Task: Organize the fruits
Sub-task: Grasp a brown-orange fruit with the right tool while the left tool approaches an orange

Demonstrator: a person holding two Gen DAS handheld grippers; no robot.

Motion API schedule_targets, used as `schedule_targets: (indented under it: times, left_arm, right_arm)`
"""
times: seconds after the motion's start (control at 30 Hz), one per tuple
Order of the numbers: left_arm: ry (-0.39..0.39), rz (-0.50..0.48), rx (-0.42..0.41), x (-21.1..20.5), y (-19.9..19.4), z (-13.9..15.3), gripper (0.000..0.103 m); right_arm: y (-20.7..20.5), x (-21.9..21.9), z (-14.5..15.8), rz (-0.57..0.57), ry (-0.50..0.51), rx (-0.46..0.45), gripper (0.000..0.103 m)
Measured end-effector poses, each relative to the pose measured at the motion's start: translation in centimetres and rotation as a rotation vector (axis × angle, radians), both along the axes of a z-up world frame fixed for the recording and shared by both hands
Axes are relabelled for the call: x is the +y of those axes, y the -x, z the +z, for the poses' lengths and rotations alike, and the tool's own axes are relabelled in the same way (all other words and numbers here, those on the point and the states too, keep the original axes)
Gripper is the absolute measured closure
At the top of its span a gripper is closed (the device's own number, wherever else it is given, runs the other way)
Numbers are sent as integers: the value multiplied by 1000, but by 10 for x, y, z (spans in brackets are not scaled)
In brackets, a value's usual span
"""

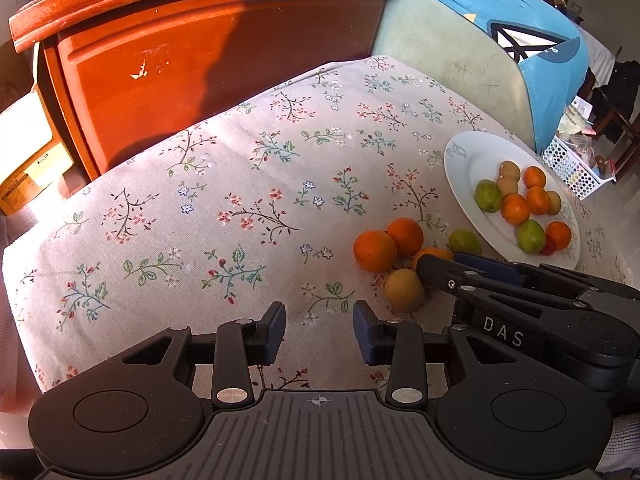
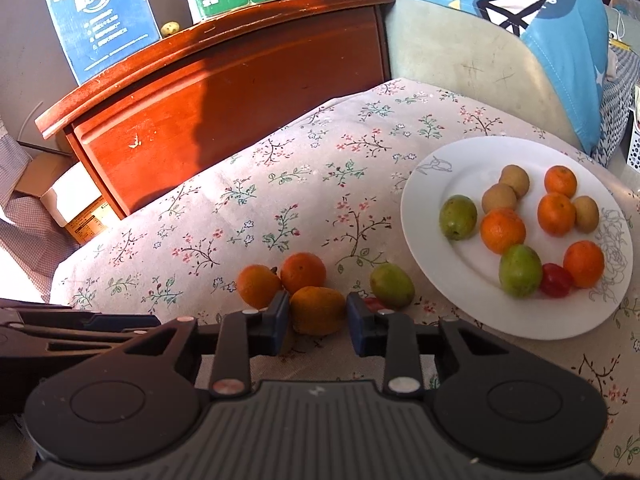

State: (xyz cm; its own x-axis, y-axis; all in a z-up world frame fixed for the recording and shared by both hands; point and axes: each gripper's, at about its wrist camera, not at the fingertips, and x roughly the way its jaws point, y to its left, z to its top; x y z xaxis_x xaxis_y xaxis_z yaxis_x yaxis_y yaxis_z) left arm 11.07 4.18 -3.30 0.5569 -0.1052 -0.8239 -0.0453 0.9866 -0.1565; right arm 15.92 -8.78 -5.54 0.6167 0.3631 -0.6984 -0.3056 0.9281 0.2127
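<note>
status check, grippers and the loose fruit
Left gripper open, empty. Right gripper closing around orange fruit on floral cloth. Green fruit close beside; white plate unobstructed.
</note>
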Motion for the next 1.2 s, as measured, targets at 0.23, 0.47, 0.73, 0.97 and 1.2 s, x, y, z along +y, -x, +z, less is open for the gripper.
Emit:
schedule_targets:
  times: [0.23, 0.47, 0.73, 0.97, 1.2]
  left_arm:
    - [44, -40, -18, -7, 0, -2, 67]
    - [63, -91, -39, -28, -2, -6, 68]
    - [71, -95, -50, -44, -13, -11, 69]
    - [65, -67, -57, -47, -16, -17, 73]
    - [50, -70, -89, -50, -12, -13, 81]
  right_arm:
    - [7, -18, 11, -12, -48, 13, 73]
    - [17, -39, 19, -43, -70, 26, 73]
    - [21, -60, 19, -89, -104, 52, 73]
    - [25, -66, 16, -100, -102, 66, 73]
    - [26, -69, 15, -111, -108, 80, 73]
